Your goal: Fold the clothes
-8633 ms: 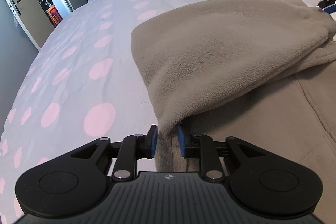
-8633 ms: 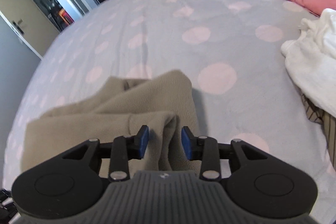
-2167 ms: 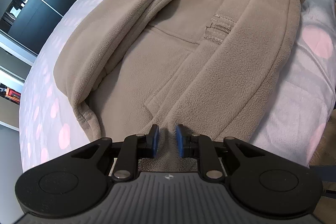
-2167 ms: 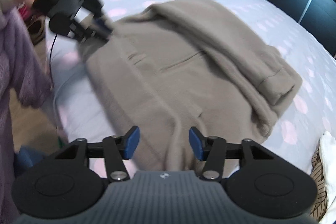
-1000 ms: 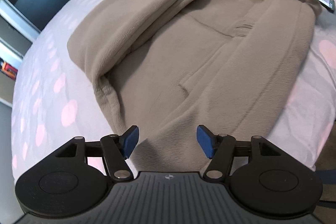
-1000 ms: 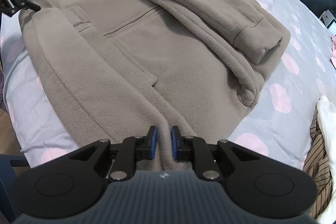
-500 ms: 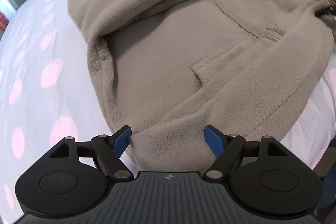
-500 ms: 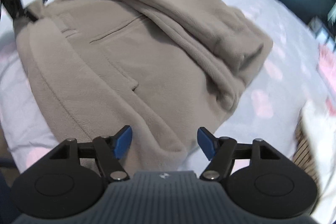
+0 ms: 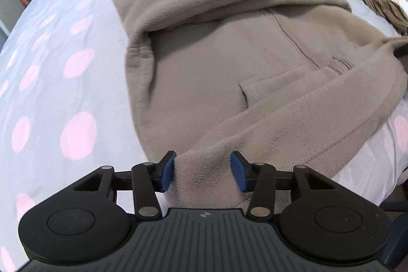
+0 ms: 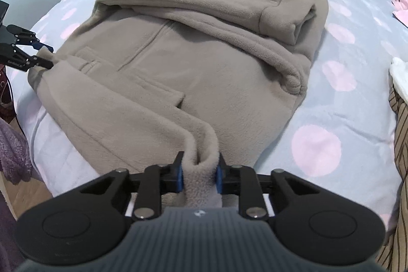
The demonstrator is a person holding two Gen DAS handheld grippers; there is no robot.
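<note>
Bed w/ pink-dotted grey cover [image 9: 51, 83], dark wardrobe doors behind: mid-fold, re-gripping the near edge.
Taupe fleece jacket [image 10: 193, 73] lies half-folded at the bed's near edge, one side already rolled over. Right gripper [image 10: 198, 176]: jaws closing, pads pinching a fleece fold at one near corner. Left gripper [image 9: 202, 171]: jaws closing, fleece between them, not yet pinched. Next, likely: both grips firm, then carry the near edge across evenly. No containers visible.
</note>
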